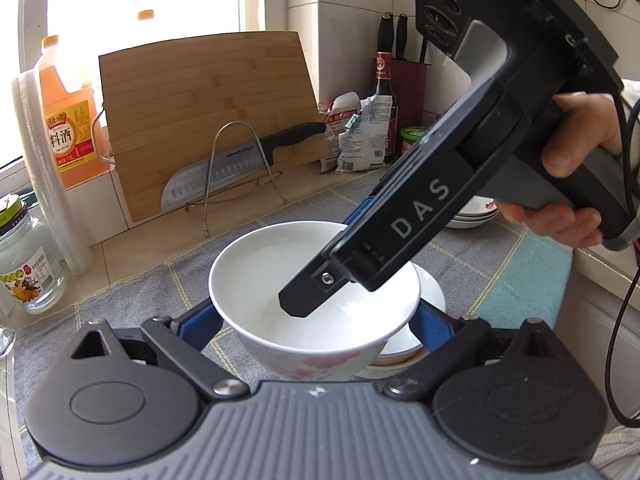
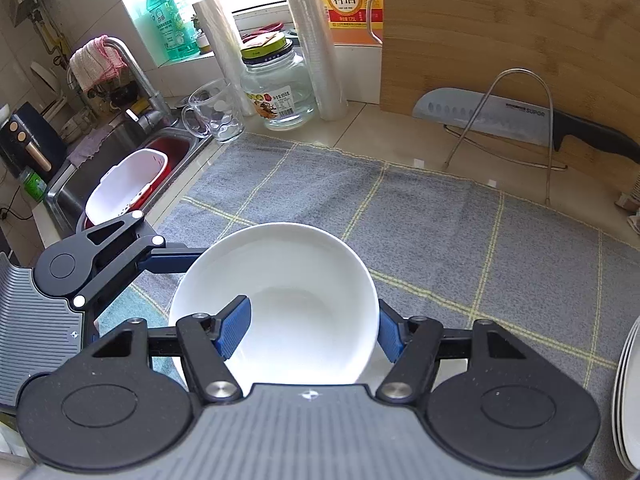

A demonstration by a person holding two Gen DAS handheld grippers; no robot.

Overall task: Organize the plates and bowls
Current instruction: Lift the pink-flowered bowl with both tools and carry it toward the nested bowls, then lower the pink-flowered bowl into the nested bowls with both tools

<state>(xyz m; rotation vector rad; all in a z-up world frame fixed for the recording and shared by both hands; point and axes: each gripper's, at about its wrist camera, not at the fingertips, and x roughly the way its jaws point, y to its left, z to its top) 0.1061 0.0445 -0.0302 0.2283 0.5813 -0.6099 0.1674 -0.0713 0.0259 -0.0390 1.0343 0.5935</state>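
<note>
Left wrist view: a glazed white ceramic bowl with pink floral print (image 1: 312, 300) sits at lower centre, over a second white bowl (image 1: 430, 292) on the grey checked cloth (image 1: 132, 300) covering the table. The left claw (image 1: 316, 320) flanks its outer wall; contact cannot be told. The right claw (image 1: 304, 300) dips over the rim.

Right wrist view: the right claw (image 2: 310, 332) pinches the bowl's (image 2: 288, 280) wall, one blue pad inside, one outside. The bowl likely handles as rigid, slick and breakable; the rim is the natural hold.

"das" on right claw (image 1: 294, 304); "supor" on knife (image 2: 500, 118).
</note>
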